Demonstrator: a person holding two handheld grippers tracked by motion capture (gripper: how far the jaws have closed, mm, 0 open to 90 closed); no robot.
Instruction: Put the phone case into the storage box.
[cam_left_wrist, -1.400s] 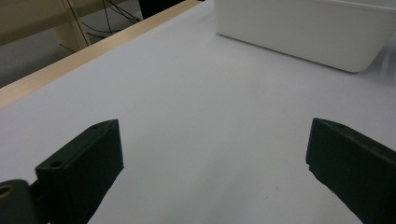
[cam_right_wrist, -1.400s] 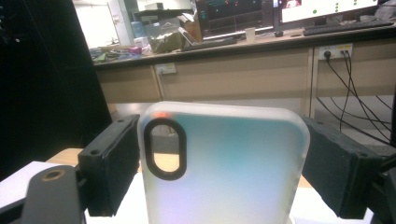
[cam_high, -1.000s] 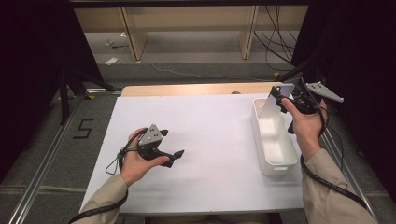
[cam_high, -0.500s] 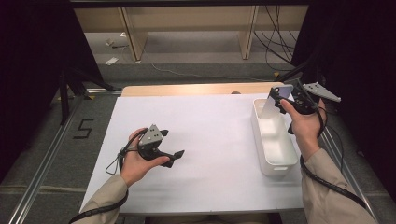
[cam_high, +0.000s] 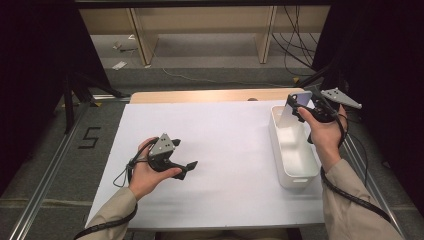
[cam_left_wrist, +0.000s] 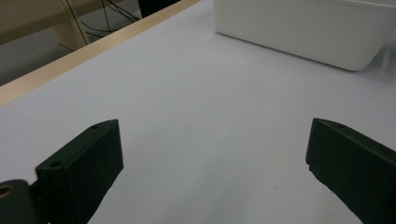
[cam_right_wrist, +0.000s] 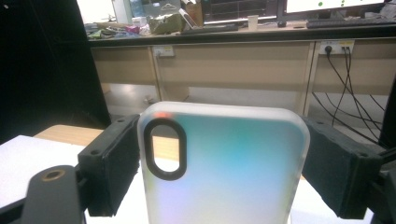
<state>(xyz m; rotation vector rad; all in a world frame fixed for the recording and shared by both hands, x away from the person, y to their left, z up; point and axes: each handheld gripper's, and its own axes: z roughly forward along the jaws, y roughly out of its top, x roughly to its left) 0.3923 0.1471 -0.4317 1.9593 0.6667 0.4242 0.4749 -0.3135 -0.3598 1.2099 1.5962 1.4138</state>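
A frosted, translucent phone case (cam_right_wrist: 224, 163) with an oval camera cut-out stands upright between the two black jaws of my right gripper (cam_right_wrist: 219, 168), which press on its two long sides. In the high view the right gripper (cam_high: 306, 106) holds the phone case (cam_high: 291, 111) over the far end of the white bin (cam_high: 295, 175) at the table's right. My left gripper (cam_high: 189, 167) rests low over the white table sheet (cam_high: 225, 145) at the front left, jaws wide apart. In the left gripper view its jaws (cam_left_wrist: 215, 172) have nothing between them.
The white bin (cam_left_wrist: 303, 28) lies ahead of the left gripper across bare sheet. A wooden table edge (cam_high: 210, 96) runs along the far side. Beyond it stand desk legs and loose cables (cam_high: 295, 45) on the floor. Metal rails flank the table.
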